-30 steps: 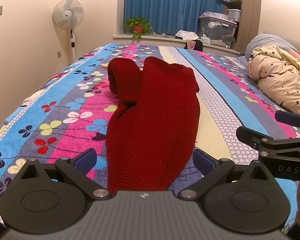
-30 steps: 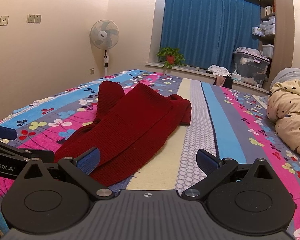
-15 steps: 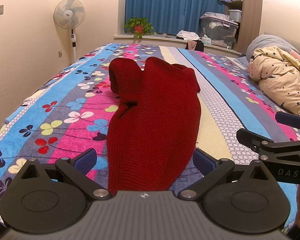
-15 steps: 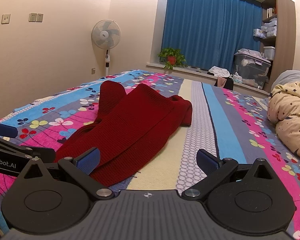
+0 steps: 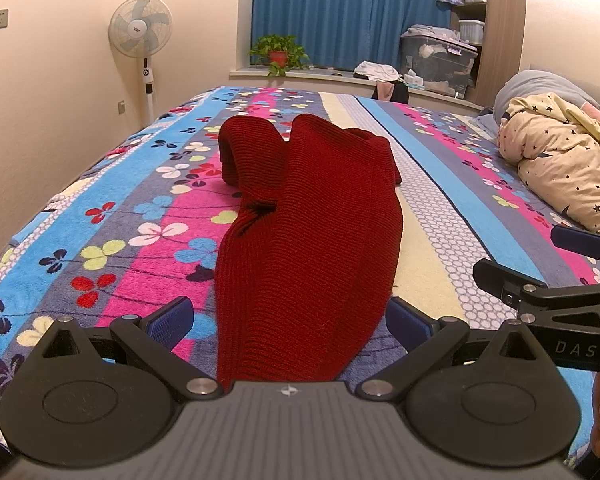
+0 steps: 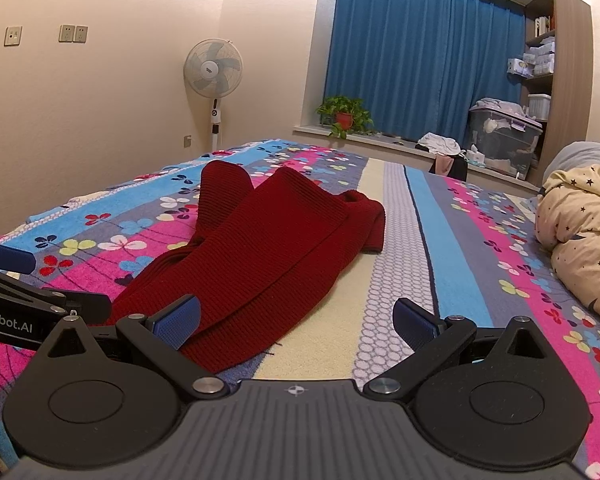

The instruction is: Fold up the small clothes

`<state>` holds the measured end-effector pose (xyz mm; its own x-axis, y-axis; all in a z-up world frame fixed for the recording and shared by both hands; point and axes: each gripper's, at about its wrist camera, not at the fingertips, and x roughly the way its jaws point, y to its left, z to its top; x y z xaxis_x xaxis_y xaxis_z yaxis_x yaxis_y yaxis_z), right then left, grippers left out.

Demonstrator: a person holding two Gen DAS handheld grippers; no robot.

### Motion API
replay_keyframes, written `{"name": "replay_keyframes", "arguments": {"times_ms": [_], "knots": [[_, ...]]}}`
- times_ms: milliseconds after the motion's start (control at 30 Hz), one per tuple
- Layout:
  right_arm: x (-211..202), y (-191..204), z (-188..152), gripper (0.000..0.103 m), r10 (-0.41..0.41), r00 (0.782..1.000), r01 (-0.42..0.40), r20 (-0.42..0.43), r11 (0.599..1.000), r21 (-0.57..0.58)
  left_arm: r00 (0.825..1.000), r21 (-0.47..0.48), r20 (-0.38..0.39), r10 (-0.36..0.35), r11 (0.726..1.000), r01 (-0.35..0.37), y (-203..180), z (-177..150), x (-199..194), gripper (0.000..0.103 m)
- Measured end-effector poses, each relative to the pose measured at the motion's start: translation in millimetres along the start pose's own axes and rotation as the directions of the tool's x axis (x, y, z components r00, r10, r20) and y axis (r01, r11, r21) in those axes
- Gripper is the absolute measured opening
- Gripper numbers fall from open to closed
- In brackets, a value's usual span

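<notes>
A dark red knitted sweater lies lengthwise on the flowered bedspread, folded into a long strip with a sleeve bunched at its far left. My left gripper is open just above the sweater's near hem, with a blue pad on either side of it. In the right wrist view the same sweater runs away to the left. My right gripper is open over the near right edge of the hem, holding nothing. Each gripper shows at the edge of the other's view.
A star-patterned cream quilt is heaped on the right side of the bed. A standing fan is by the left wall. A potted plant, loose clothes and a storage box line the window sill under blue curtains.
Both grippers have lifted and tilted up slightly. The sweater has not moved, and both pairs of jaws stay wide apart.
</notes>
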<state>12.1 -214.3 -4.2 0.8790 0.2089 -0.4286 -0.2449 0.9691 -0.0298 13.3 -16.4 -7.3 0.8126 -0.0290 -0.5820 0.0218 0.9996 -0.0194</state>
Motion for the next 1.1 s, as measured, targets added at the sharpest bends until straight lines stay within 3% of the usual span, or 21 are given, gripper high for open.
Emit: {"name": "replay_keyframes", "arguments": {"times_ms": [700, 1100], "knots": [[0.4, 0.5, -1.1, 0.101, -0.006, 1.0, 0.006, -0.003, 1.0, -0.004, 1.0, -0.011, 0.003, 0.003, 1.0, -0.003, 4.3, 2.5, 0.6, 0.102], [-2.2, 3.4, -1.7, 0.093, -0.028, 0.999, 0.029, 0.033, 0.999, -0.026, 1.0, -0.009, 0.006, 0.004, 1.0, -0.004, 4.5, 2.6, 0.5, 0.102]]}}
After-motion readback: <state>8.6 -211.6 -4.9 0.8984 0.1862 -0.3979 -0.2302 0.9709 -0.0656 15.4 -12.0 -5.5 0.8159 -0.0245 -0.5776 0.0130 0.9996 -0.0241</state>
